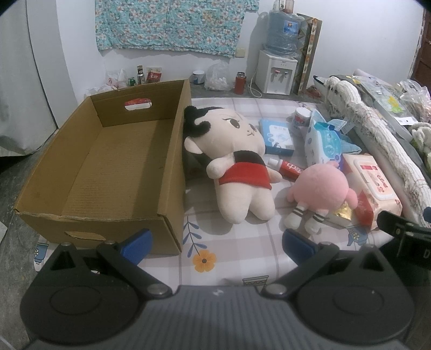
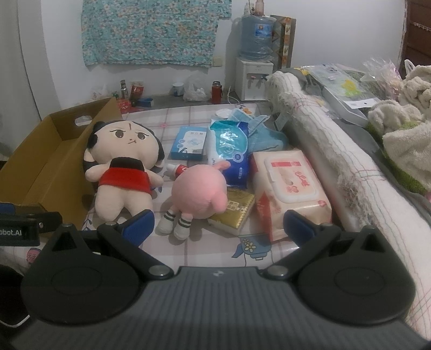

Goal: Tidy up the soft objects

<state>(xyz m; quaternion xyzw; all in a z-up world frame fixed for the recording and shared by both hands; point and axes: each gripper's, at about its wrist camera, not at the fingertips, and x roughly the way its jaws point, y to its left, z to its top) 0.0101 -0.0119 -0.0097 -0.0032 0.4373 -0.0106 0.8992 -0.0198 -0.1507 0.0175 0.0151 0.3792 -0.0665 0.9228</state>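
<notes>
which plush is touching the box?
The doll in the red top: its head leans against the cardboard box wall. The pink plush lies apart, by the wipes.

Water dispenser [image 1: 276, 71], red flask [image 1: 240, 83], floral cloth [image 1: 172, 24] on wall.

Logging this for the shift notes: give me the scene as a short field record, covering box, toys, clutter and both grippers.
surface: patterned cloth
cardboard box: open, nothing inside, left of the toys
doll in red top: on its back, head against the box wall
pink plush: beside the doll, striped feet toward the cameras
clutter: wet wipes pack, blue tissue pack, gold packet, small blue box
left gripper: open, holding nothing
right gripper: open, holding nothing
</notes>
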